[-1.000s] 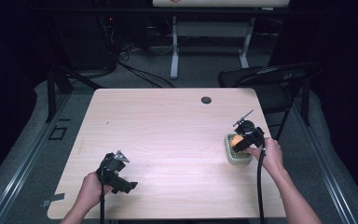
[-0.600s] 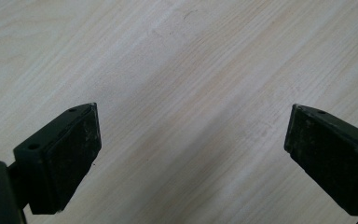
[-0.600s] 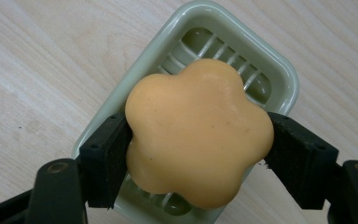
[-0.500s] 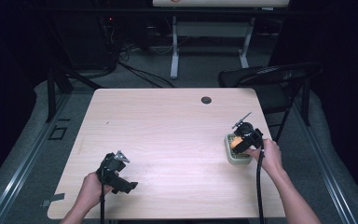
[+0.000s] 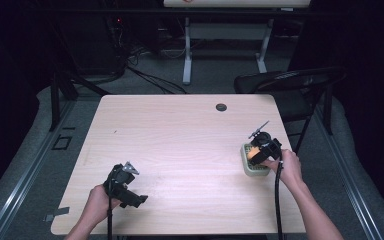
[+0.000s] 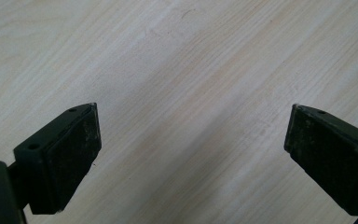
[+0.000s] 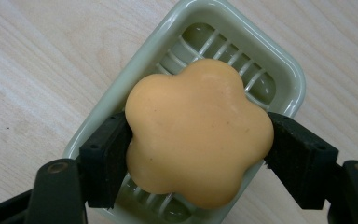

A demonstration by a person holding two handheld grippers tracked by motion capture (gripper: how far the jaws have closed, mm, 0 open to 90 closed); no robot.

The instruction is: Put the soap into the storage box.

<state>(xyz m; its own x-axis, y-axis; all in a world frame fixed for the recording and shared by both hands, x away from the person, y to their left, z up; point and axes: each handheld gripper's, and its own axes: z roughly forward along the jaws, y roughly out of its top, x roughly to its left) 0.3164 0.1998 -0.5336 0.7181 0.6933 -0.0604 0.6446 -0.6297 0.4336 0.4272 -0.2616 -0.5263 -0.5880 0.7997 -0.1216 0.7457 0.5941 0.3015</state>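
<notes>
Orange flower-shaped soap bar (image 7: 198, 133), pinched by the right gripper (image 7: 198, 140) above its pale green slatted dish (image 7: 286, 77), looks slick and might squirt free.

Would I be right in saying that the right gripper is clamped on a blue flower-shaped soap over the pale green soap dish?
Not quite: the soap is orange, not blue, as the right gripper view shows. The rest holds: the right gripper is clamped on the flower-shaped soap over the pale green soap dish.
</notes>
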